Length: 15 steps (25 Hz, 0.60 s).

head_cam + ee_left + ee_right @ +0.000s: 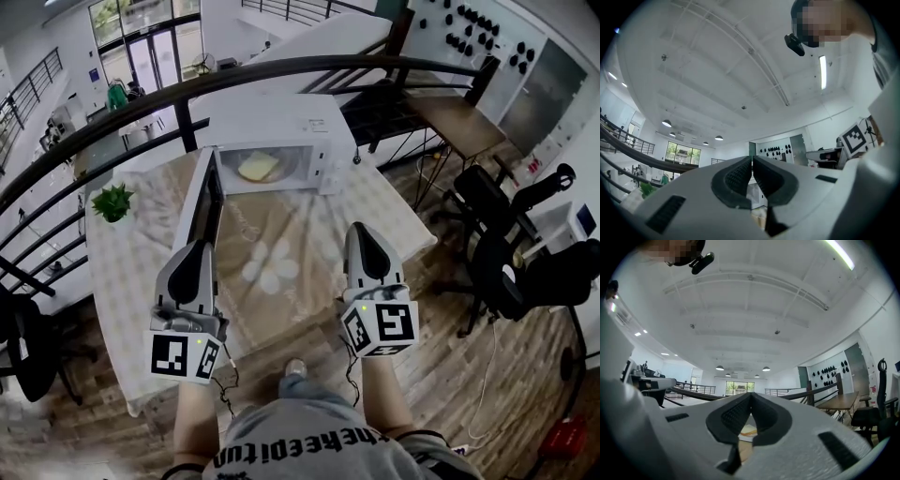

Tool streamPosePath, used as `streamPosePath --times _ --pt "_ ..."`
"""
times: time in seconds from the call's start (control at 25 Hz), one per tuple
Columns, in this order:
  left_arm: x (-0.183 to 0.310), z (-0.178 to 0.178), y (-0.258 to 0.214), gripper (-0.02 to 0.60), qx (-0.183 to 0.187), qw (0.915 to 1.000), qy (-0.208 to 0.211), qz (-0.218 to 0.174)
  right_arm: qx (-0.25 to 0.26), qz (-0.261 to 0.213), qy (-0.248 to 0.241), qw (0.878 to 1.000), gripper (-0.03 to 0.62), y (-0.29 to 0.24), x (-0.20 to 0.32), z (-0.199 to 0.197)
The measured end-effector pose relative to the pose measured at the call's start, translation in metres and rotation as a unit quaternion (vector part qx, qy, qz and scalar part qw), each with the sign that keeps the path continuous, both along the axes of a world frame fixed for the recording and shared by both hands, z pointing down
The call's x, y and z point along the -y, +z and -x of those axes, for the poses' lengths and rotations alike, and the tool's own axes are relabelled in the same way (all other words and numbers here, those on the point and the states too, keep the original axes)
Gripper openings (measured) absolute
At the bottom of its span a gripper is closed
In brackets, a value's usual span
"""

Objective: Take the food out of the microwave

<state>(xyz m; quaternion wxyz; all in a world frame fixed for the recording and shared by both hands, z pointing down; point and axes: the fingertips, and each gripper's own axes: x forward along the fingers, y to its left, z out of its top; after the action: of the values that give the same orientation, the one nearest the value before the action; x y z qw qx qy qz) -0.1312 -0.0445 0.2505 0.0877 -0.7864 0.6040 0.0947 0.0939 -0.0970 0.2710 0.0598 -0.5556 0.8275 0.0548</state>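
Note:
A white microwave (281, 141) stands at the far side of the table with its door (202, 202) swung open toward me on the left. Inside it lies yellow food (258, 167) on a plate. My left gripper (194, 249) hovers over the table's left part, just below the open door, jaws shut with nothing between them. My right gripper (361, 232) hovers over the table's right part, also shut and empty. Both point slightly upward at the microwave. Between the right gripper's jaw tips (751, 394) a bit of the food (749, 430) shows.
The table (281, 253) has a pale checked cloth with a flower print. A small green potted plant (113, 202) stands at its far left corner. A dark curved railing (281, 70) runs behind the microwave. Black office chairs (511, 244) stand to the right.

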Motion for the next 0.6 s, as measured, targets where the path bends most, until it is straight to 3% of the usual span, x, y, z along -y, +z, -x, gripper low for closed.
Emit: streamPosePath --times 0.6 --pt "0.073 -0.033 0.009 0.012 0.013 0.9996 -0.025 0.005 0.010 0.009 -0.047 0.999 0.005 0.013 0.083 -0.014"
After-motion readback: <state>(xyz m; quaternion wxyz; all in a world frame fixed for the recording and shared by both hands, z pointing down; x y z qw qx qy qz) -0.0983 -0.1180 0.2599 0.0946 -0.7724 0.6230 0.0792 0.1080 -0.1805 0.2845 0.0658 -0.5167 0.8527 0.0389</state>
